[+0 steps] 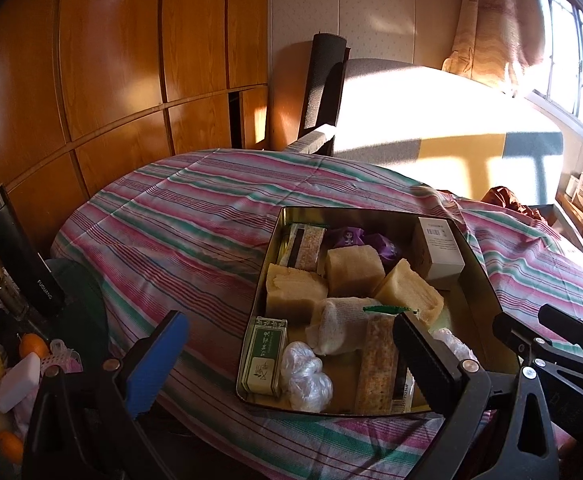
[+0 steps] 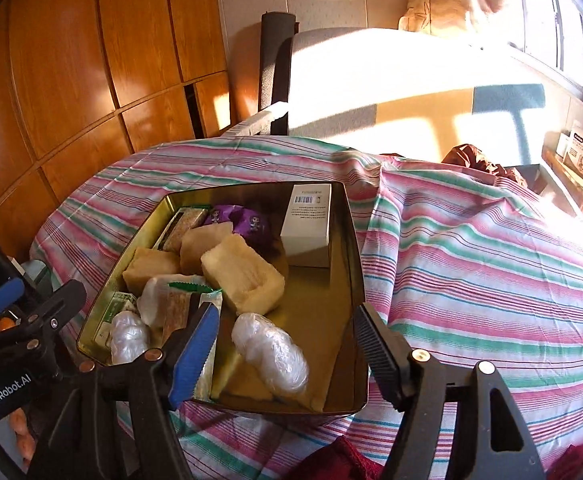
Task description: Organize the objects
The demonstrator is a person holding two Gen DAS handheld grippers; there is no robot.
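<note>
**Clearing the tin after a drop**

Now the right hand-held gripper hangs released above the shallow gold metal tin on the striped bedspread, jaws apart around nothing. A crumpled clear plastic bundle lies in the tin's near corner, just below them. The left hand-held gripper is likewise released, empty. Best lift straight up, clear of the tin's rim, before swinging toward the clutter of small items at left.
</note>
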